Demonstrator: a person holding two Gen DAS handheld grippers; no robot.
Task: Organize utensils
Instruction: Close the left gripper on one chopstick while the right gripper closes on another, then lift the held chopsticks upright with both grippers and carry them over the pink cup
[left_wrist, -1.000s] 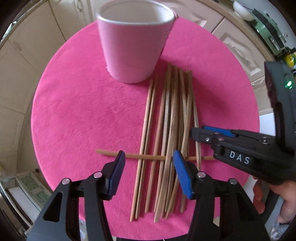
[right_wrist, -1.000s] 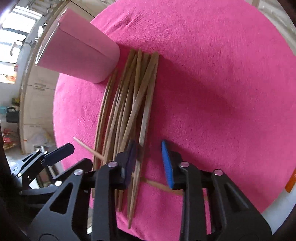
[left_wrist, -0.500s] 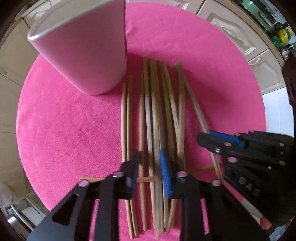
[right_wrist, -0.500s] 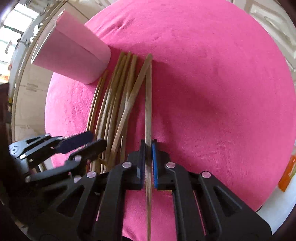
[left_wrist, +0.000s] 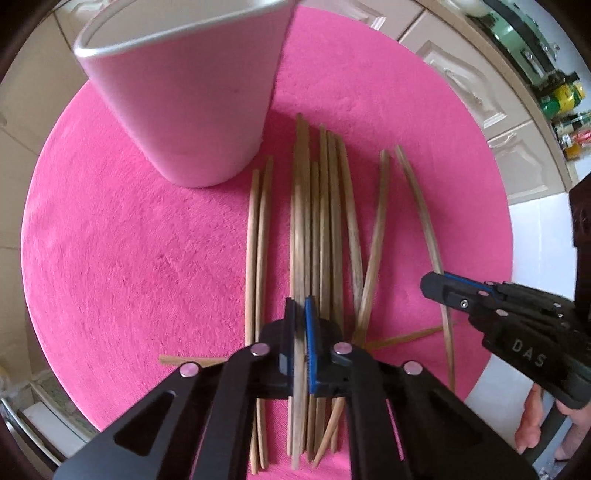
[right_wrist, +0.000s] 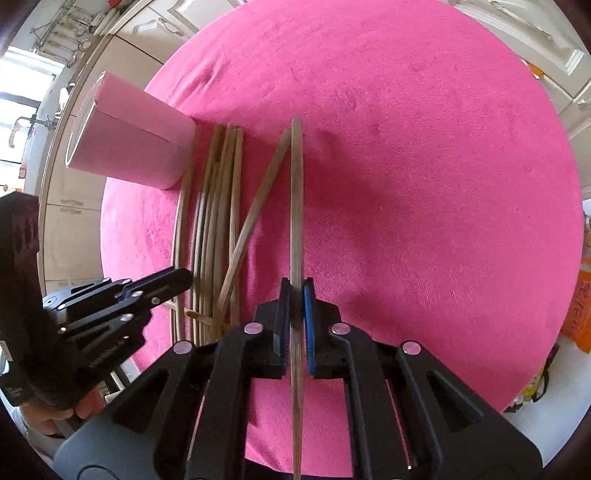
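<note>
Chopsticks (left_wrist: 300, 229), apparently in both tools

Left tongs (left_wrist: 300, 332) and right tongs (right_wrist: 294, 317) — clamped (pointing steeply down).

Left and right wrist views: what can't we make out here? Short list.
- Cup interior: both views show only its outer wall; the left wrist frame's top edge cuts off the rim.
- Chopstick pile near ends: in the left wrist view the left gripper covers them, so no exact count.
- Crosswise stick: middle hidden under the pile and gripper.
- Right gripper chopstick: near end cut off by the bottom edge.
</note>
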